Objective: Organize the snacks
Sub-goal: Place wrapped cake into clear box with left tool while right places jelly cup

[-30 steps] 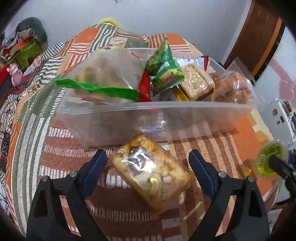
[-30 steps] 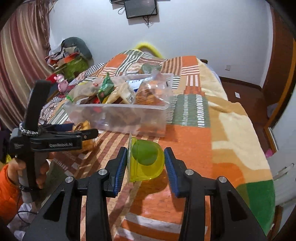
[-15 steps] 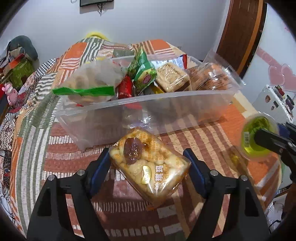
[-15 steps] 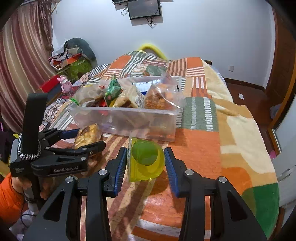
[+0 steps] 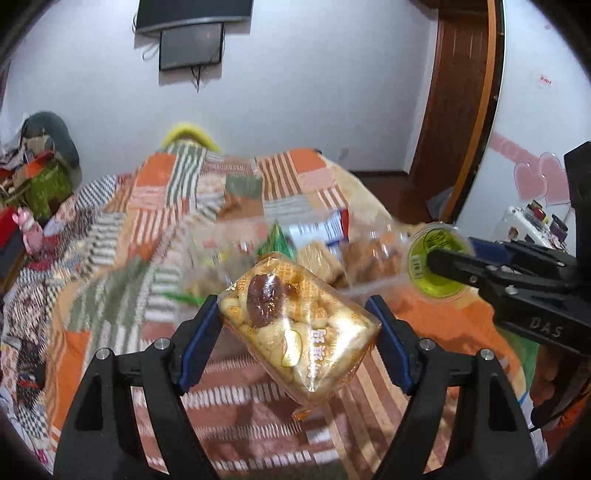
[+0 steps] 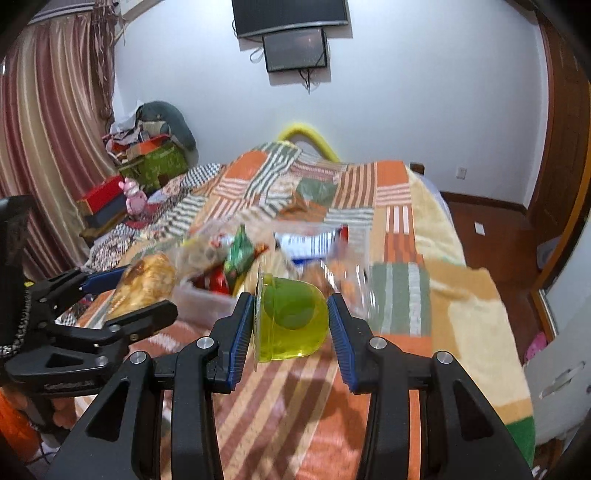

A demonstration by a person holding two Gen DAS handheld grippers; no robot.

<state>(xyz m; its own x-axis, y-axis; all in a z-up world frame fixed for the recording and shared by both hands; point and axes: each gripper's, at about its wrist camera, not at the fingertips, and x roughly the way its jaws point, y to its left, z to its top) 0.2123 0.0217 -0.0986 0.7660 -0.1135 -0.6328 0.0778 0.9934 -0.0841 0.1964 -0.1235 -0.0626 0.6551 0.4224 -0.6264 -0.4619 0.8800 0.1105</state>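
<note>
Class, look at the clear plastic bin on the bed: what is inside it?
Inside the clear bin show a green packet, a blue-and-white striped packet and a red wrapper. Blur, the held jelly cup and the pastry pack hide the rest.

a home bedroom: patchwork-blanketed bed, striped curtain, wall-mounted tv
</note>
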